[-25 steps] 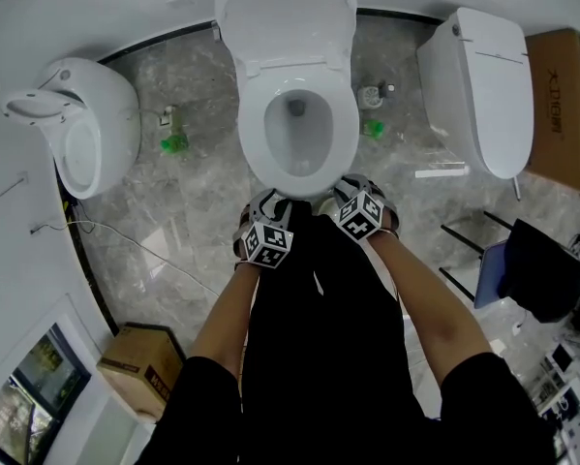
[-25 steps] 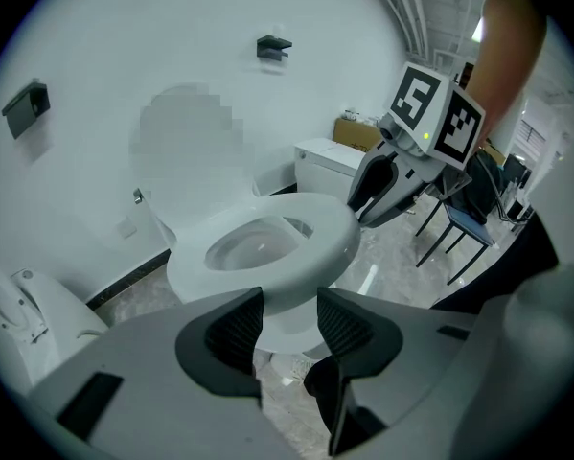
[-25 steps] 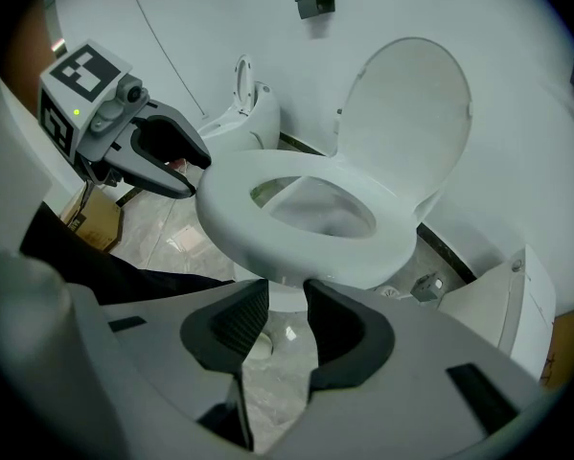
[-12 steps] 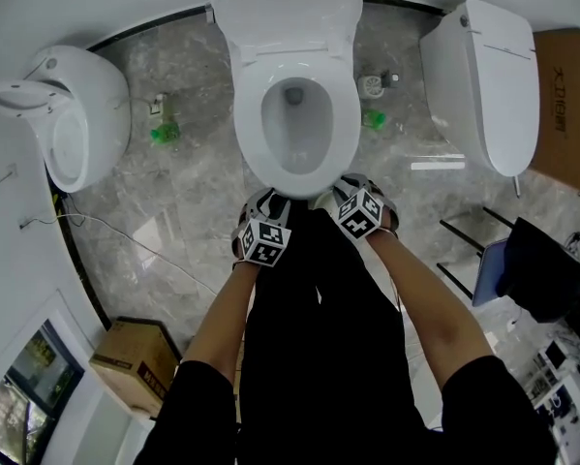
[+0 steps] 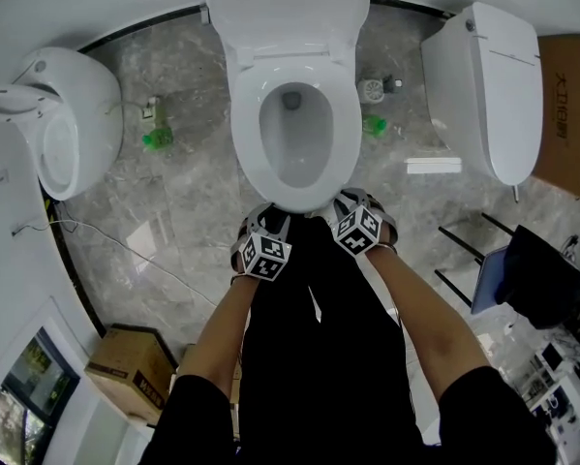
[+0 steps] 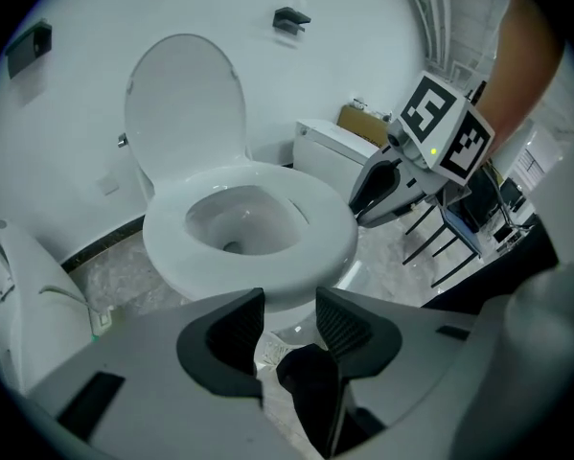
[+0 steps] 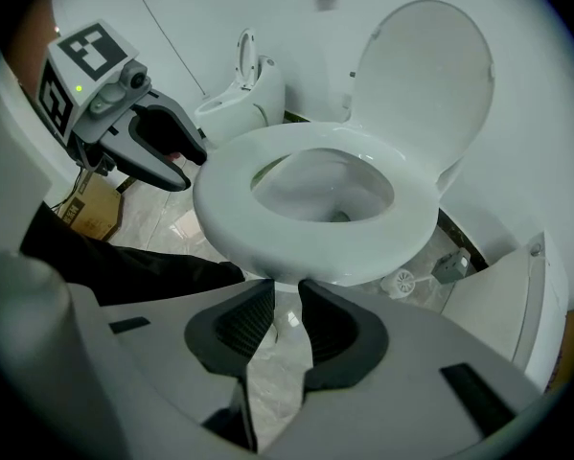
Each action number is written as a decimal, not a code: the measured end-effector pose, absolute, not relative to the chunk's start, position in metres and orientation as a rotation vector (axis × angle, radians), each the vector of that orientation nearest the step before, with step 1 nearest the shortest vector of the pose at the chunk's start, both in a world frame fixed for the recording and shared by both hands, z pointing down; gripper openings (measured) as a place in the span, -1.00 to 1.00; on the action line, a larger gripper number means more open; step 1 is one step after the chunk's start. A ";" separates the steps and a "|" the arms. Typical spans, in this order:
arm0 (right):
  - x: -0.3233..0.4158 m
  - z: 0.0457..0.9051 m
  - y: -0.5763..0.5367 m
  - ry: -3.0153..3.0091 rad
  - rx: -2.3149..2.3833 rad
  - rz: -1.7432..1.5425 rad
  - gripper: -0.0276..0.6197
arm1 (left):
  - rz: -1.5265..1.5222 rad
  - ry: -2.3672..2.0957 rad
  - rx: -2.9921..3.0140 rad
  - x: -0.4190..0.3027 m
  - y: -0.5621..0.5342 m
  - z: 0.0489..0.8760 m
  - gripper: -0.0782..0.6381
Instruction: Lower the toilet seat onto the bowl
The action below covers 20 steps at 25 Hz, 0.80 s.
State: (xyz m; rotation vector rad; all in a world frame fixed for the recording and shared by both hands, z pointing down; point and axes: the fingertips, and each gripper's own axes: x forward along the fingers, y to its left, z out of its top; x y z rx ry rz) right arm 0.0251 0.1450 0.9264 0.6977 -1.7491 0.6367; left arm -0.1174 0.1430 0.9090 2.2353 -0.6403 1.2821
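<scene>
Two hand-held grippers are hovering side by side at the near end of the toilet bowl (image 5: 291, 148), close to its front rim, with no contact showing in any view. The left gripper (image 6: 288, 300) is holding its jaws spread with a clear gap, and only the grey marble floor (image 5: 188, 211) and a dark trouser leg are showing between them. The right gripper (image 7: 287, 290) is closing its jaws, which are standing with a narrow slit between the pads, and nothing is lying in that slit. The toilet seat (image 7: 413, 209) is lying flat on the bowl, while the lid (image 7: 421, 75) is standing upright against the far wall. A second white fixture (image 5: 62, 129) is sitting to the left, a closed white toilet (image 5: 483, 85) is sitting to the right, and a cardboard box (image 5: 125, 366) is resting on the floor at the near left
</scene>
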 end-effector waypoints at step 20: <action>0.029 0.984 0.153 -1.806 0.768 0.709 -0.59 | 1.167 -0.680 2.131 -0.116 0.147 0.969 -0.42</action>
